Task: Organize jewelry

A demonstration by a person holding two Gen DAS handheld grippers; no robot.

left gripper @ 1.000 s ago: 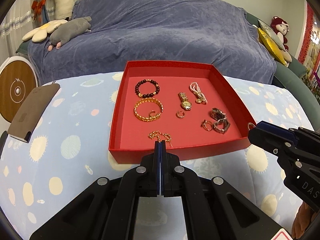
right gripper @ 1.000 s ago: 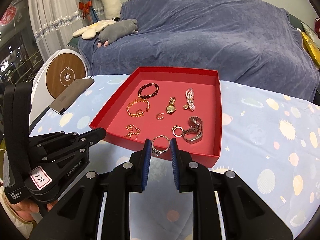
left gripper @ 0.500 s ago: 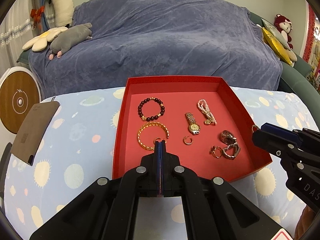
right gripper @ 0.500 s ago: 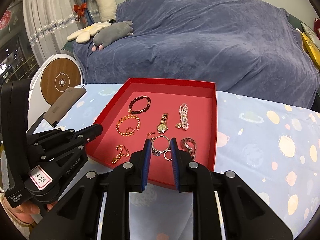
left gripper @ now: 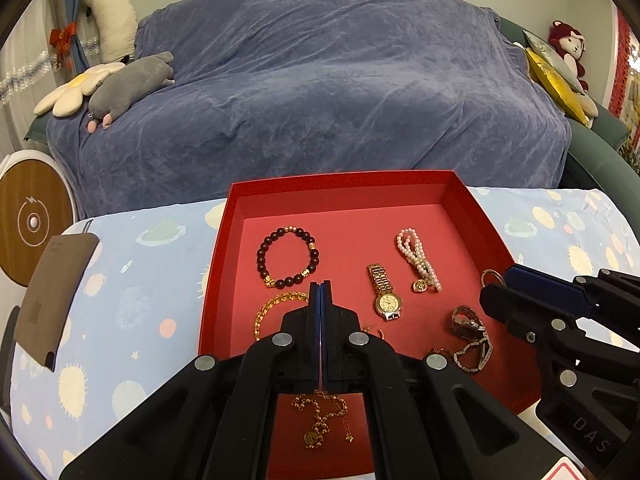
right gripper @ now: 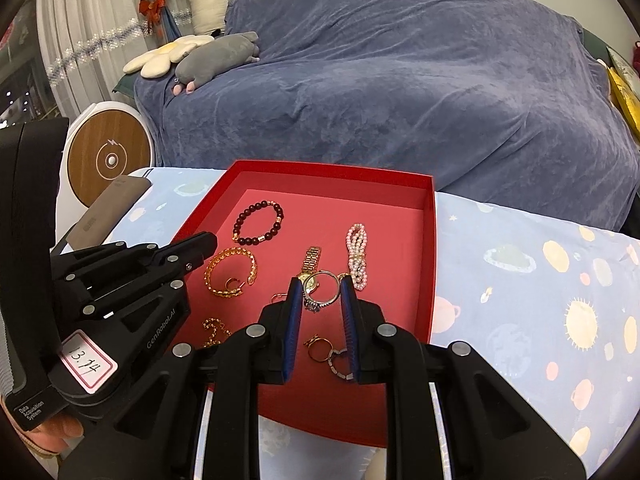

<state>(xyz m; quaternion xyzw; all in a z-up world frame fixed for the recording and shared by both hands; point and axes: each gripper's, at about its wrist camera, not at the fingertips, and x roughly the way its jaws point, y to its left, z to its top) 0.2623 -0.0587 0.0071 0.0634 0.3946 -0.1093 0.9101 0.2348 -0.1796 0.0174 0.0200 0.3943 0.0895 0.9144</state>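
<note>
A red tray [left gripper: 468, 208] [right gripper: 434, 248] on the table holds a dark bead bracelet [left gripper: 288, 256] [right gripper: 258, 222], a gold chain bracelet [left gripper: 276, 308] [right gripper: 230, 274], a gold watch [left gripper: 384, 294] [right gripper: 313, 260], a pearl bracelet [left gripper: 418, 264] [right gripper: 357, 254], a silver watch [left gripper: 470, 336] and a gold pendant chain [left gripper: 322, 416]. My right gripper [right gripper: 320, 292] is shut on a silver ring [right gripper: 320, 292] above the tray's middle; it also shows in the left wrist view [left gripper: 496, 280]. My left gripper [left gripper: 320, 292] is shut and empty, over the tray's near left part.
A brown pouch [left gripper: 52, 292] [right gripper: 108, 208] lies on the planet-print tablecloth [left gripper: 132, 304] left of the tray. A sofa under a blue cover [left gripper: 320, 92] stands behind the table. A round wood-faced device [left gripper: 28, 224] stands at the left.
Both grippers have moved forward over the tray. The right gripper has carried the silver ring from the near rim to above the tray's middle. The left gripper stays shut.
</note>
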